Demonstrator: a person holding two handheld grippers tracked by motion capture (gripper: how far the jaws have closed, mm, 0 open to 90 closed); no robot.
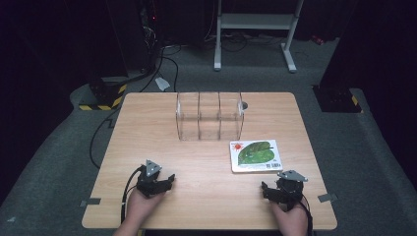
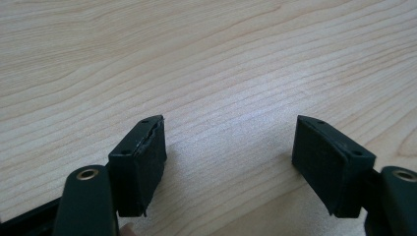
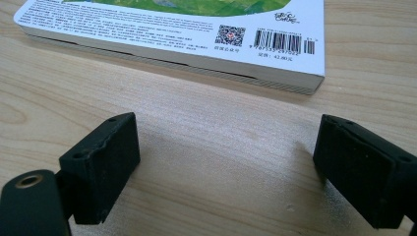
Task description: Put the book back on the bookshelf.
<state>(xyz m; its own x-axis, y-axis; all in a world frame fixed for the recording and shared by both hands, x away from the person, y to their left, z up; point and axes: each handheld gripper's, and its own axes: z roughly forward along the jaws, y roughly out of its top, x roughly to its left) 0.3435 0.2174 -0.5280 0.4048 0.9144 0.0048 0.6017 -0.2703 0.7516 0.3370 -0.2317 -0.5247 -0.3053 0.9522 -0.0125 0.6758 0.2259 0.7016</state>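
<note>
White book (image 3: 196, 29) with barcode and QR code, right gripper (image 3: 226, 167) released nearby, left gripper (image 2: 228, 162) released

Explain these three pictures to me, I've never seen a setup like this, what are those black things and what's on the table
A person sits at a wooden table and holds a hand-operated tool with two black jaws in each hand: the left gripper and the right gripper. The high view looks down from above the person's side. The other two pictures come from small cameras that ride on the grippers and look along their jaws. Both grippers stand open and hold nothing. On the table lies a flat book with a green cover; the right gripper view shows it just ahead, with a barcode. Farther back stands a clear plastic rack with dividers.
</note>
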